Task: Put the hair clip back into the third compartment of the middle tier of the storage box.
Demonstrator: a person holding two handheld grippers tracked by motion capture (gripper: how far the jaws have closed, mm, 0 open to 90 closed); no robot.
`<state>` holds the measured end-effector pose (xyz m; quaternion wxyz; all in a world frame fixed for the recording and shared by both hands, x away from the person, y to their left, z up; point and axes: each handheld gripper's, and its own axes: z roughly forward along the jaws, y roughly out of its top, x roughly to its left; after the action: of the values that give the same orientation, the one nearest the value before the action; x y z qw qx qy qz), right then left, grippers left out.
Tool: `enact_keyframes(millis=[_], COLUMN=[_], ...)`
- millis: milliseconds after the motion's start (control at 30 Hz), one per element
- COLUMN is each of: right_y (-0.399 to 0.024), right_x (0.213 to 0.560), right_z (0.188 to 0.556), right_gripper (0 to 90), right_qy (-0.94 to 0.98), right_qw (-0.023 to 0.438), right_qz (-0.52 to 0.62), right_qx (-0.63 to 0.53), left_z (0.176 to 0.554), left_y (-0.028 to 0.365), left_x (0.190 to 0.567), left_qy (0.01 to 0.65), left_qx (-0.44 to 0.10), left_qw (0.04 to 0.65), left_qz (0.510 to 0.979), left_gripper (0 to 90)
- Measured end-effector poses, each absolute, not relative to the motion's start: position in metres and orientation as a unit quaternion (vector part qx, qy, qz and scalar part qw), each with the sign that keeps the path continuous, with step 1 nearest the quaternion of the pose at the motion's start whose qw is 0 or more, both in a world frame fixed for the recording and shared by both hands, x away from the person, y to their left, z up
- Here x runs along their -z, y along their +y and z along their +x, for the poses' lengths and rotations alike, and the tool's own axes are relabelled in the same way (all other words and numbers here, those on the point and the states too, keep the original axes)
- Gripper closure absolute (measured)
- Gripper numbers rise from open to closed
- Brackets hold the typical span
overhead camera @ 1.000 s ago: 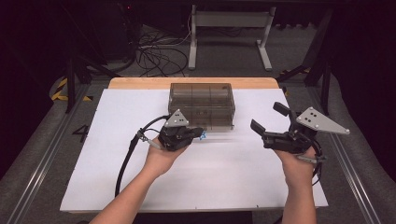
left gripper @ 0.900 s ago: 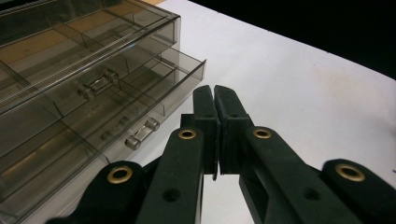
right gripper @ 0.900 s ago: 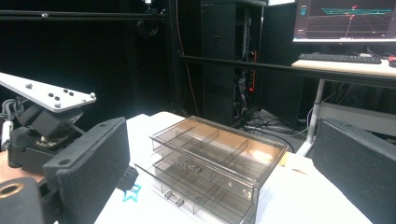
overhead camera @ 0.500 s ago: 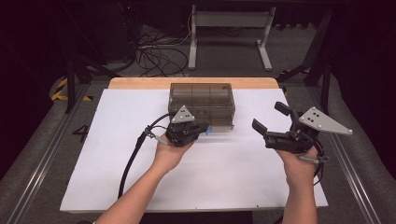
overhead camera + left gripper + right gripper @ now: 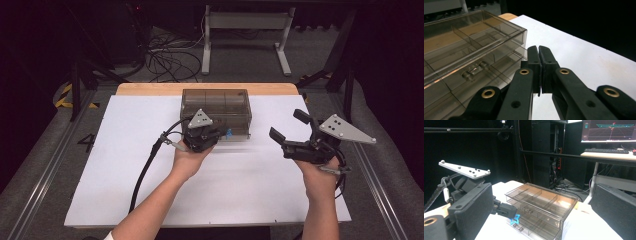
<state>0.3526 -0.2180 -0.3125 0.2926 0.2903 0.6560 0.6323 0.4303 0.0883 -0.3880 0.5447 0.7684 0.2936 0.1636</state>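
Tool in our left hand is clenched, jaws meeting on nothing, tips just beside the front of the smoky clear drawer box near a small blue piece. We are noting that, compared with a second ago, this tool has advanced toward the box front; we are judging that a drawer pull is the next target. Our right tool is standing released, jaws wide, well apart from the box. The box is sitting mid-worktop toward the far edge, long axis running left-right, drawer fronts facing us.
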Motion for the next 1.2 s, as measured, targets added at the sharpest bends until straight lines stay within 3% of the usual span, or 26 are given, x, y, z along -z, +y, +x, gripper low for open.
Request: enact_keyframes(millis=[533, 1200], right_y=[-0.22, -0.226], right_x=[0.312, 0.311], right_z=[0.353, 0.352], right_gripper=[4.8, 5.3], right_qy=[0.654, 0.65], right_qw=[0.295, 0.295], right_qz=[0.29, 0.292], right_qx=[-0.633, -0.637], left_z=[0.451, 0.473], left_y=[0.077, 0.064], left_x=[0.403, 0.427], left_qy=[0.316, 0.355], left_qx=[-0.181, -0.158], left_qw=[0.55, 0.572], left_qz=[0.752, 0.722], left_gripper=[88.5, 88.4])
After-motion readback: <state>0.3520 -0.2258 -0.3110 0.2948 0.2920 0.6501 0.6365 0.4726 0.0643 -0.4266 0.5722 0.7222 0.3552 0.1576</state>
